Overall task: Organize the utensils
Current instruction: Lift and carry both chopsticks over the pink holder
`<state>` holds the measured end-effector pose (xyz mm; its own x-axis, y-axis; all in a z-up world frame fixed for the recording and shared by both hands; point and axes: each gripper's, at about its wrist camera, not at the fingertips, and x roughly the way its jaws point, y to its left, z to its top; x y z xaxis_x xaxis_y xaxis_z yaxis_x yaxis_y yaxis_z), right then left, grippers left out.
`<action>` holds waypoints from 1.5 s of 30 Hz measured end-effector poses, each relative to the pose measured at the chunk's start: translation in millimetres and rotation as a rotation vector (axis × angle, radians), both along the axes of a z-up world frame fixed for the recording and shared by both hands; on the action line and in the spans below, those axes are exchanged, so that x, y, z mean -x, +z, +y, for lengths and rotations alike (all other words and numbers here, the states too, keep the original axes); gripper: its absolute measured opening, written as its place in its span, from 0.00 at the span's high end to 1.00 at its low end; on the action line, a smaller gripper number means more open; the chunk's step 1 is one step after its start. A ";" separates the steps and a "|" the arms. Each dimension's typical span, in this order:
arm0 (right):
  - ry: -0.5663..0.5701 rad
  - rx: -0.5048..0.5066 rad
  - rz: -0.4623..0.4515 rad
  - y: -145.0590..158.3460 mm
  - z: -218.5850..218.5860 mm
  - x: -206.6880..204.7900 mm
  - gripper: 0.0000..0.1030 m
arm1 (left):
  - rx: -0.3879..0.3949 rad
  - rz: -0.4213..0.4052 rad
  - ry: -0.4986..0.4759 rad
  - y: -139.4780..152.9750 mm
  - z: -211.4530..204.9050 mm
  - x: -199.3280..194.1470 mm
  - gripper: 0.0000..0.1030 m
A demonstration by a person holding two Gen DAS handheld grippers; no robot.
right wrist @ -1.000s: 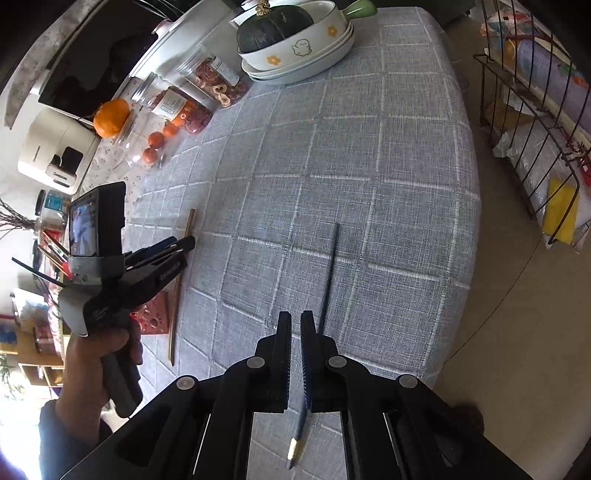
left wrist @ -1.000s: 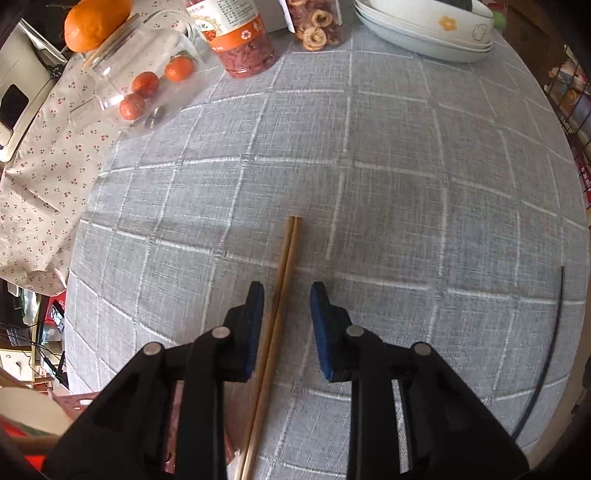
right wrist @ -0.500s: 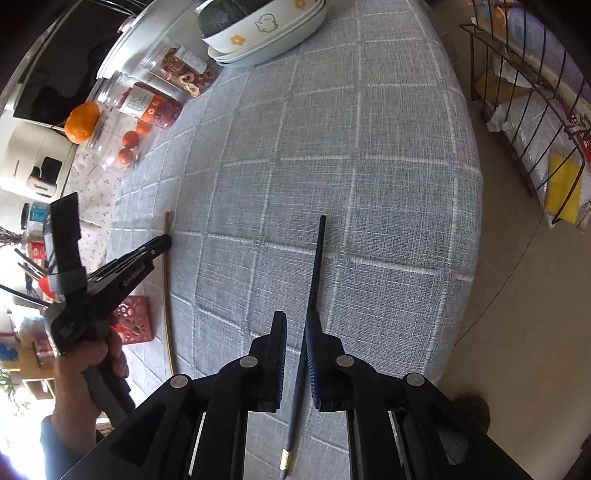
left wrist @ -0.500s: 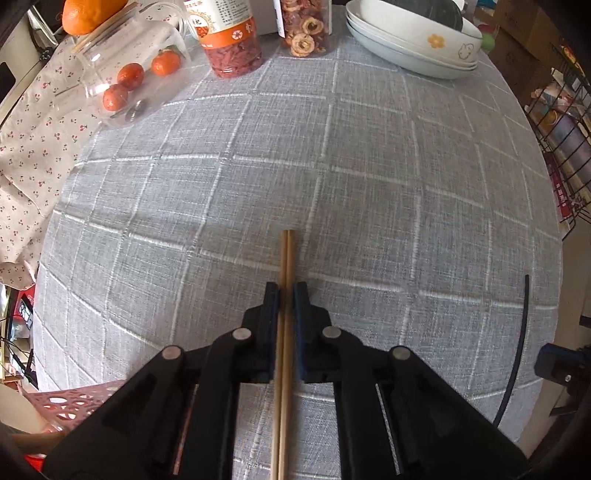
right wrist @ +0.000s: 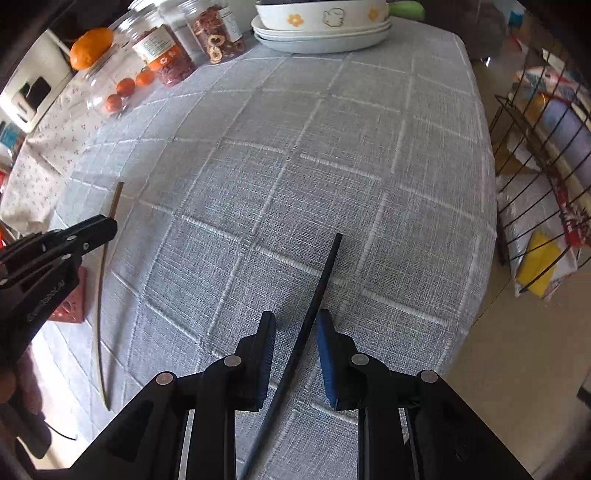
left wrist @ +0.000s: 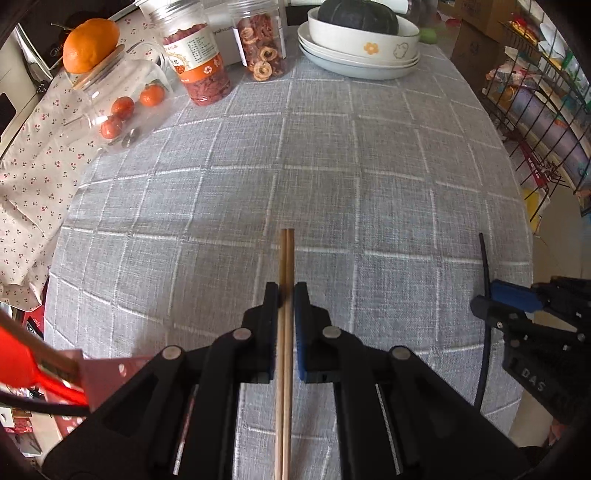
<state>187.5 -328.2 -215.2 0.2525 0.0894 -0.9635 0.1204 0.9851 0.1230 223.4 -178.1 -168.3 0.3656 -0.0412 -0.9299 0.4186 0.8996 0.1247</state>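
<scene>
A grey linen tablecloth [left wrist: 369, 166] with a white grid covered the table, with jars and dishes along its far edge. The left gripper [left wrist: 286, 291] had its fingers pressed in on the pair of pale wooden chopsticks [left wrist: 286, 254], which ran straight out between the pads toward the far side; a second earlier those fingers stood spread on either side of the pair, and half a second ago they had already closed. The right gripper [right wrist: 295, 319] showed the opposite change: its fingers were spread, with the black chopsticks [right wrist: 325, 273] lying slanted between them, touching neither pad as far as the view showed, whereas in both earlier frames the fingers were drawn much closer about it. In my judgement the wooden pair was now secured and ready to be carried off, while the black one had been let go or was being re-gripped. Farther out, at the far left, stood a clear glass jar of small red tomatoes [left wrist: 122, 107] with an orange [left wrist: 90, 46] on its lid, then a clear plastic jar of red goji berries [left wrist: 197, 62], and at the far middle a stack of white dishes [left wrist: 358, 51] holding a dark green pumpkin [left wrist: 358, 16].
</scene>
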 end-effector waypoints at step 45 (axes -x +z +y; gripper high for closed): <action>0.200 -0.095 -0.594 227.0 103.1 96.4 0.95 | 0.460 -0.503 0.111 205.9 166.6 135.5 0.91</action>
<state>91.0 -225.1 11.8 0.7112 0.2688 -0.6496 -0.1808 0.9629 0.2005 87.9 -11.6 37.6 0.7732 -0.3281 -0.5427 0.3119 0.9418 -0.1251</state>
